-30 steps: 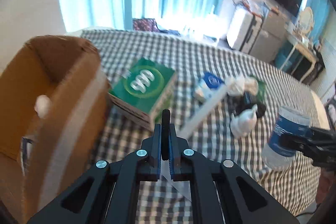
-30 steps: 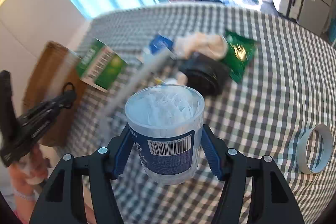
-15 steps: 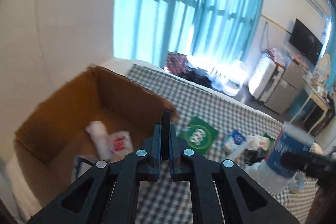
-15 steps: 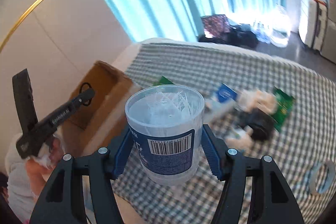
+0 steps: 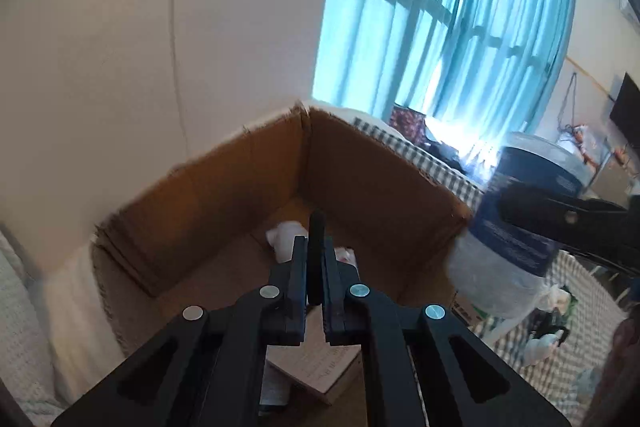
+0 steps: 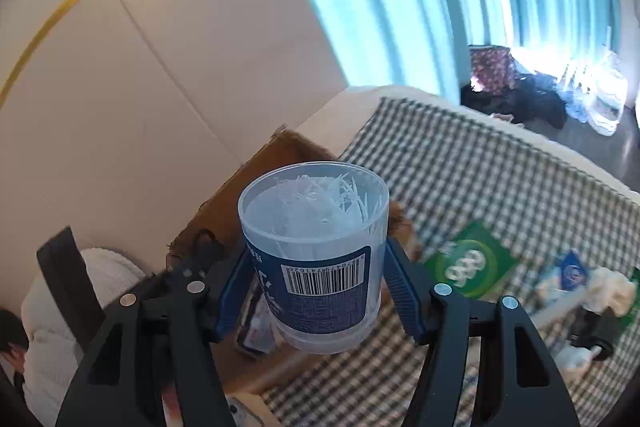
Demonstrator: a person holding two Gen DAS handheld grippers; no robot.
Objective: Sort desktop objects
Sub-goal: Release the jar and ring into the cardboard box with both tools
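An open cardboard box (image 5: 360, 187) stands by the wall at the left end of the checked table. My left gripper (image 5: 314, 247) hangs over the box's inside, shut on a thin black item (image 5: 316, 227) that sticks up between its fingers. In the right wrist view the left gripper (image 6: 202, 247) shows at the box's near rim. My right gripper (image 6: 316, 267) is shut on a clear plastic jar (image 6: 316, 227) with a dark blue label, full of white picks. From the left wrist view the jar (image 5: 516, 239) hovers at the box's right corner, with the cardboard box (image 6: 288, 151) behind it.
In the box lie a white soft lump (image 5: 286, 235), a red-and-white packet (image 5: 346, 255) and a flat brown card (image 5: 316, 363). On the checked cloth (image 6: 480, 167) lie a green box (image 6: 468, 267), a blue packet (image 6: 568, 273) and a black round thing (image 6: 600, 327). A white sleeve (image 6: 60, 307) is at left.
Both grippers have swung from the clutter on the cloth toward the cardboard box and risen. The box's inside now fills the left view. Both holds are unchanged.
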